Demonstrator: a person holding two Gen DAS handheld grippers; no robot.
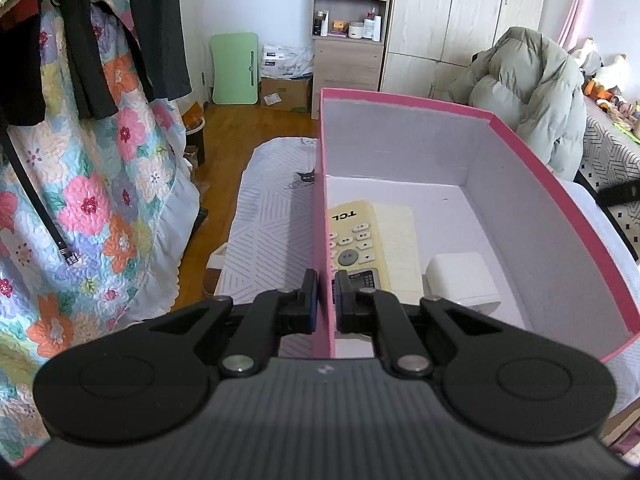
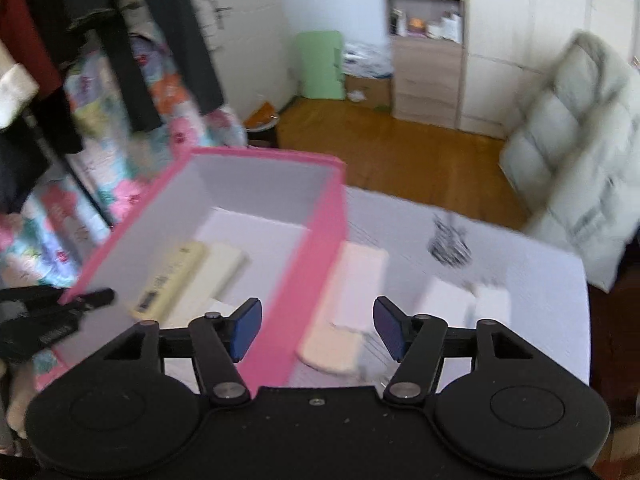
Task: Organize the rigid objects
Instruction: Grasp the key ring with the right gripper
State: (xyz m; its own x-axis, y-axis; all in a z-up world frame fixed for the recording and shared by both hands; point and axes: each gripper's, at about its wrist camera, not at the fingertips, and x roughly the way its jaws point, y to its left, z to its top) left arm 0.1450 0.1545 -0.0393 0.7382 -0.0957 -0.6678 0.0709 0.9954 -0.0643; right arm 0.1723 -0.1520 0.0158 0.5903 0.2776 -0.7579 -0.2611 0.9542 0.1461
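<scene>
Now the left tool [image 1: 326, 296] pinches the pink box [image 1: 560, 200] wall at lower middle; the right tool [image 2: 318, 328] is spread, holding nothing.

Your work surface is a table under a white patterned cloth [image 2: 500, 248]. The pink box [image 2: 312, 264] stands left of centre; right of it, lower centre, lie several blurred white and cream flat items [image 2: 356, 276].

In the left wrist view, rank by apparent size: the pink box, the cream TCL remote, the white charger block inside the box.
1. pink box
2. TCL remote, partly hidden by the box wall
3. white charger block, partly hidden by the gripper
</scene>
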